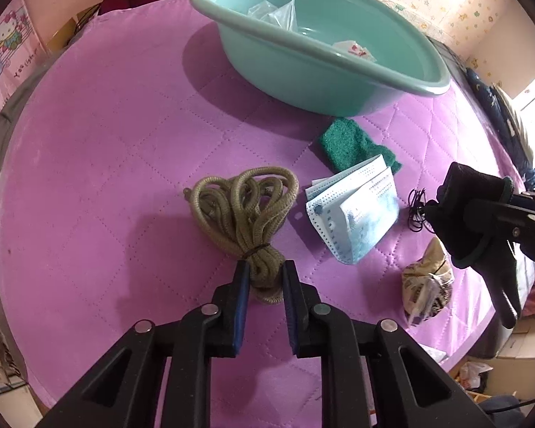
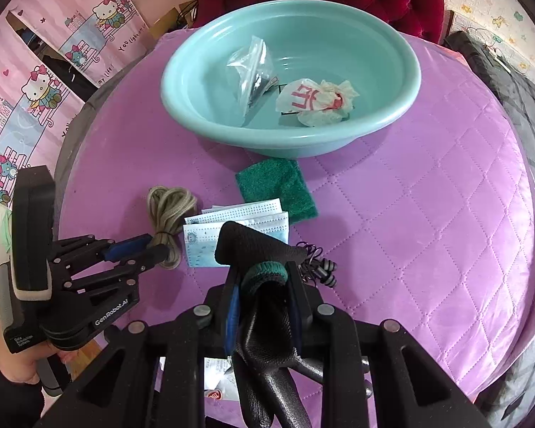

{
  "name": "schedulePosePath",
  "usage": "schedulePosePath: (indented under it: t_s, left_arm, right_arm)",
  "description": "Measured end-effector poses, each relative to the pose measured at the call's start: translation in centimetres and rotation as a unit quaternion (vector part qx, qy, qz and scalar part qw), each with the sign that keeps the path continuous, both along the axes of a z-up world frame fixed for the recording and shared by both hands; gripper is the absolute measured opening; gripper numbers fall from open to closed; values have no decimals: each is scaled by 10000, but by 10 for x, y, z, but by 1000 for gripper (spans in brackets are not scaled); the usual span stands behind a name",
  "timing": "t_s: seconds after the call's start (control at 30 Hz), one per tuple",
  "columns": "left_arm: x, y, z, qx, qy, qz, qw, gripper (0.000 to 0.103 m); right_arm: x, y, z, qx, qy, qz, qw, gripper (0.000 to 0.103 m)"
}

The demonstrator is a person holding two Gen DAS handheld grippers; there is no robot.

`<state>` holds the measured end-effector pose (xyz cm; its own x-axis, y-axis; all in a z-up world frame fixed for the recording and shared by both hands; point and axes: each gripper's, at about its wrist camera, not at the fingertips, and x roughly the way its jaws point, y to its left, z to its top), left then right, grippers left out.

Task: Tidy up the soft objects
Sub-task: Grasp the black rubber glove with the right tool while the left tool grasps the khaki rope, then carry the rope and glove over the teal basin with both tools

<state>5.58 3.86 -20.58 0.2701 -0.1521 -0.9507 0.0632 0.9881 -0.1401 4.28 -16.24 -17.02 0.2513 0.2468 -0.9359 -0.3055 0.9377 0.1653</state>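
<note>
Left gripper (image 1: 265, 274): jaws apart, straddling the tied end of the rope (image 1: 248, 210), which lies on the bench (image 1: 107, 142). The bundle sits between the pads, loops fanning out ahead. Close just below the tie band so you catch every strand, then lift straight up. Right gripper (image 2: 264, 281): jaws clamped on the glove (image 2: 256, 249), cuff between them, fingers dangling behind. Basin (image 2: 392, 107) is well ahead of both.
</note>
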Motion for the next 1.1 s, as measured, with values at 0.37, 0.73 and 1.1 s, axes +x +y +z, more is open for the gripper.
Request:
schedulePosePath:
  t_s: [0.37, 0.73, 1.1]
  left_arm:
    - [-15, -9, 21, 88, -55, -59, 9999, 19]
    - [-32, -19, 45, 101, -178, -216, 9996, 19]
    - [-42, -25, 79, 40, -388, -422, 9983, 19]
  right_arm:
    - [-6, -8, 8, 22, 16, 14, 10000, 24]
    - [-9, -17, 18, -20, -66, 5, 10000, 24]
    - [-10, -22, 31, -36, -189, -29, 9998, 24]
